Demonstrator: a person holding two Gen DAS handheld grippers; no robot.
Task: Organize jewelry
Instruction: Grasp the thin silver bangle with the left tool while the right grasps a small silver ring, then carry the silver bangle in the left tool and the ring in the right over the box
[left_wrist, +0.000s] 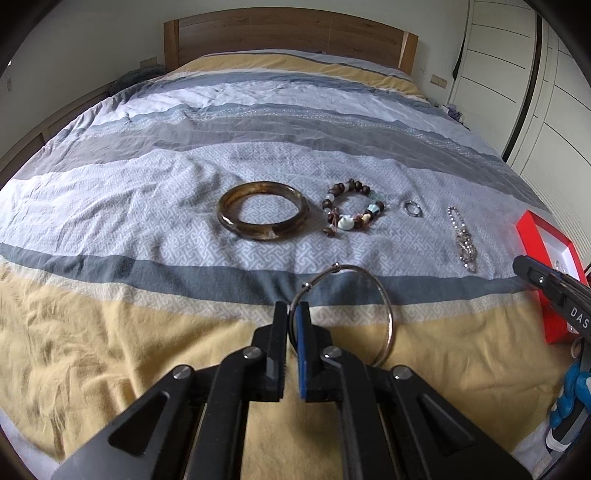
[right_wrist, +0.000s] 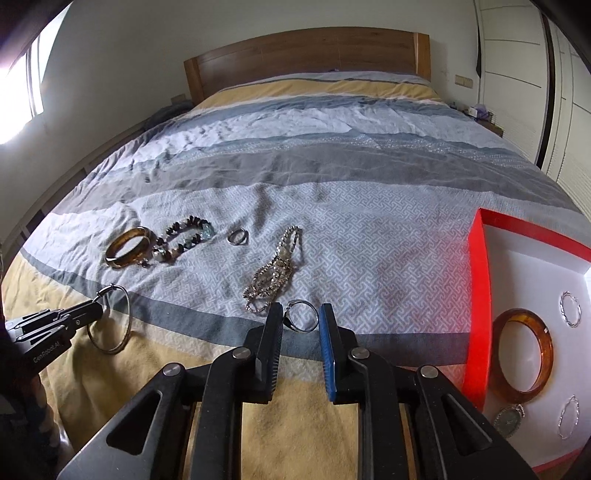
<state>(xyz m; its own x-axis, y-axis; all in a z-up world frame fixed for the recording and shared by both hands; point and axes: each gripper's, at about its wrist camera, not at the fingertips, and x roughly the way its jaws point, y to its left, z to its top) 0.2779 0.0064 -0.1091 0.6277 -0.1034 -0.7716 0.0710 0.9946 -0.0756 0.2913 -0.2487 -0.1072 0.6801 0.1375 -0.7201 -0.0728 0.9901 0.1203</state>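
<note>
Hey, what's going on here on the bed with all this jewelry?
A person is sorting jewelry on a striped bedspread with a pair of tongs in each hand. The left tongs are shut on a thin silver bangle. The right tongs hold a small silver ring between their fingers. A brown bangle, a beaded bracelet, another ring and a silver chain lie loose on the cover. The red box at the right already holds an amber bangle and some smaller pieces.
</note>
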